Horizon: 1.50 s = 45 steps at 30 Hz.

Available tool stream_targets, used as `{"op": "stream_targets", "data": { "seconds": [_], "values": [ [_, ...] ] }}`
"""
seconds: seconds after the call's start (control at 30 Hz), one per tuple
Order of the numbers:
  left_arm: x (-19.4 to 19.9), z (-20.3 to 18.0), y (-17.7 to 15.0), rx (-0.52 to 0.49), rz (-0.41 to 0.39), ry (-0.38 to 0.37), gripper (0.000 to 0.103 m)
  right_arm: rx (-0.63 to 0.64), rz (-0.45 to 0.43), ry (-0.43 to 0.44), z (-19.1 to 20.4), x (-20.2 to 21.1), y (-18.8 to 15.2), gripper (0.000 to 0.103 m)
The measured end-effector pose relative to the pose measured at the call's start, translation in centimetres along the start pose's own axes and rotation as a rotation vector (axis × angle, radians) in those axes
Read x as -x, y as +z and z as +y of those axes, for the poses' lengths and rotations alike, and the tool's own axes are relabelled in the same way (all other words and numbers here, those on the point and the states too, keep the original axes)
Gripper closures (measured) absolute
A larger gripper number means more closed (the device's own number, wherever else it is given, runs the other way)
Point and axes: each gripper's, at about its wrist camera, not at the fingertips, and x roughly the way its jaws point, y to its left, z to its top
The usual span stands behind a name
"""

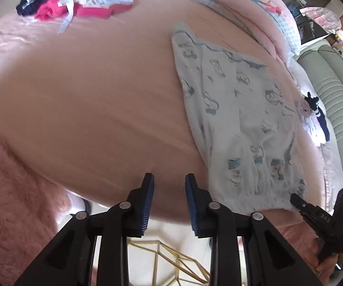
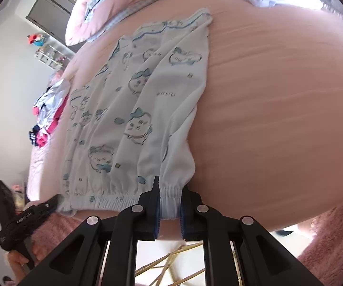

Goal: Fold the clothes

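On pink bed: right gripper (image 2: 170, 201) clamps pyjama cuff (image 2: 171, 199); left gripper (image 1: 169, 190) parted, empty.

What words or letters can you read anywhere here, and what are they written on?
"DAS" on the black body of the right tool, seen from the left wrist.
"GenRobot.AI", roughly, on the body of the left tool, seen from the right wrist.
Small marks printed on the pale blue cartoon pyjamas: too blurred to read.

The left hand-held gripper (image 1: 169, 183) stands parted and empty; the right hand-held gripper (image 2: 170, 197) is clamped.
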Motion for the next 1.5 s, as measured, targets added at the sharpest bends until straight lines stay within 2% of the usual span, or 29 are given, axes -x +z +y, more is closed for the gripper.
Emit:
{"op": "stream_targets", "data": {
  "seconds": [0.1,0.2,0.27,0.33,0.37,0.5,0.73,0.87,0.9,0.93,0.97,1.0,1.03,1.07,1.2,1.23,1.3,1.4,1.5],
  "values": [
    [-0.7,0.7,-0.3,0.063,0.063,-0.131,0.077,-0.002,0.004,0.005,-0.3,-0.1,0.0,0.092],
    [-0.7,0.7,-0.4,0.068,0.064,-0.148,0.067,-0.014,0.014,0.025,-0.8,-0.3,0.1,0.092],
    [0.0,1.0,-0.2,0.094,0.041,-0.192,0.058,-0.036,0.021,0.048,-1.2,-0.3,0.1,0.092],
    [0.4,1.2,0.0,0.114,0.023,-0.243,0.045,-0.054,0.026,0.063,-1.4,-0.6,0.1,0.092],
    [0.3,1.3,-0.1,0.121,0.030,-0.263,0.043,-0.060,0.028,0.067,-1.4,-0.8,0.1,0.092],
    [-0.6,1.4,-0.5,0.137,0.087,-0.289,0.042,-0.069,0.033,0.070,-1.4,-1.0,0.1,0.092],
    [-1.8,0.5,-0.6,0.092,0.102,-0.268,0.042,-0.082,0.029,0.070,-0.9,-0.8,-0.6,0.090],
    [-2.3,-0.7,-0.4,0.043,0.097,-0.269,0.043,-0.023,0.027,0.070,0.1,-1.2,-0.4,0.076],
    [-2.4,-1.1,-0.5,0.027,0.100,-0.278,0.050,0.012,0.023,0.053,0.7,-1.3,-0.3,0.076],
    [-2.6,-1.5,-0.7,0.010,0.111,-0.281,0.070,0.047,0.019,0.035,1.3,-1.3,-0.3,0.075],
    [-2.7,-1.9,-0.8,-0.008,0.116,-0.275,0.077,0.078,0.016,0.021,1.9,-1.4,-0.3,0.078],
    [-2.6,-2.2,-1.0,-0.028,0.101,-0.239,0.082,0.094,0.013,0.016,2.2,-1.4,-0.3,0.083],
    [-2.6,-2.4,-1.1,-0.041,0.090,-0.212,0.083,0.106,0.010,0.015,2.5,-1.3,-0.3,0.088],
    [-2.6,-2.3,-1.1,-0.035,0.091,-0.216,0.083,0.104,0.007,0.028,2.6,-1.2,-0.3,0.091],
    [-3.4,-1.2,-0.9,0.037,0.109,-0.240,0.083,0.067,0.018,0.018,2.7,-2.5,0.4,0.091],
    [-2.6,-1.8,-0.5,0.024,0.099,-0.237,0.084,0.059,0.019,0.027,2.7,-2.9,0.6,0.091],
    [-1.0,-2.8,0.1,-0.002,0.077,-0.232,0.096,0.044,0.023,0.044,2.8,-3.1,1.2,0.093],
    [2.2,-4.6,1.3,-0.047,0.015,-0.252,0.097,0.031,-0.019,0.080,3.0,-1.0,1.8,0.095],
    [7.1,-6.2,2.9,-0.086,-0.090,-0.312,0.097,0.037,-0.123,0.186,4.7,3.4,2.9,0.095]
  ]
}}
